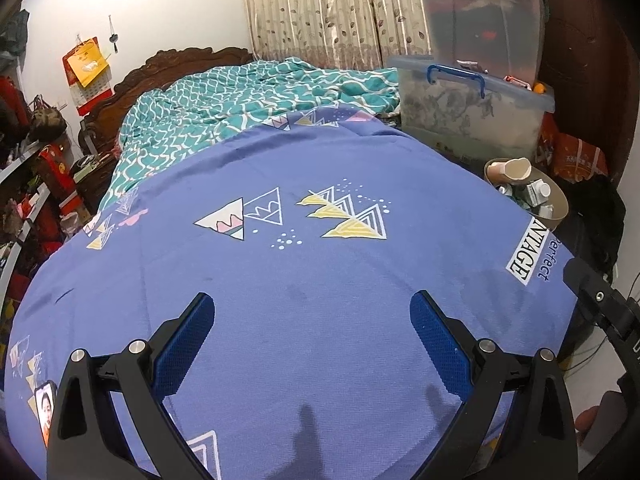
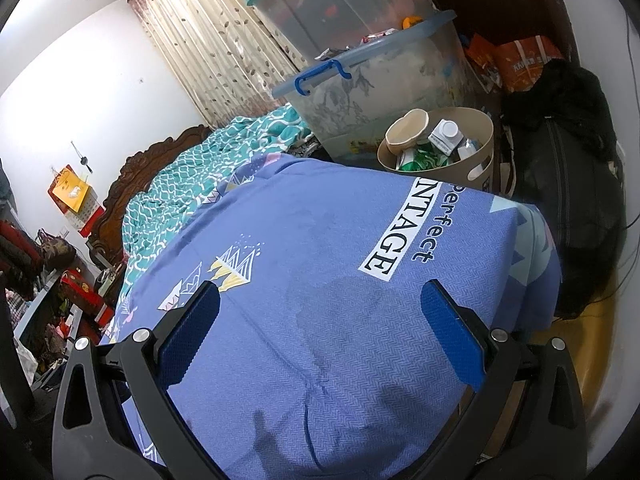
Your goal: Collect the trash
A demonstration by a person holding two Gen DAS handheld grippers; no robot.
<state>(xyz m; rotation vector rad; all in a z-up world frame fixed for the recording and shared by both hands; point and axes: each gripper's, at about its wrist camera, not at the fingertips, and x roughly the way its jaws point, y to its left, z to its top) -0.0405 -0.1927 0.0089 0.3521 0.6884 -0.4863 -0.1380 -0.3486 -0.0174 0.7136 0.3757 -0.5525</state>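
A beige round bin (image 2: 478, 148) stands on the floor off the bed's far right corner, holding a paper cup (image 2: 406, 130), a small white carton (image 2: 444, 136) and green wrappers. It also shows in the left wrist view (image 1: 554, 204). My left gripper (image 1: 312, 308) is open and empty above the blue bedsheet (image 1: 300, 280). My right gripper (image 2: 320, 300) is open and empty above the same sheet (image 2: 340, 340), near its right edge. I see no loose trash on the sheet.
Stacked clear storage boxes (image 2: 368, 72) stand behind the bin. A teal quilt (image 1: 240, 96) lies at the bed's head. A phone (image 1: 45, 408) lies at the sheet's left edge. Black bags (image 2: 568, 200) sit right of the bed. Cluttered shelves (image 1: 28, 184) line the left.
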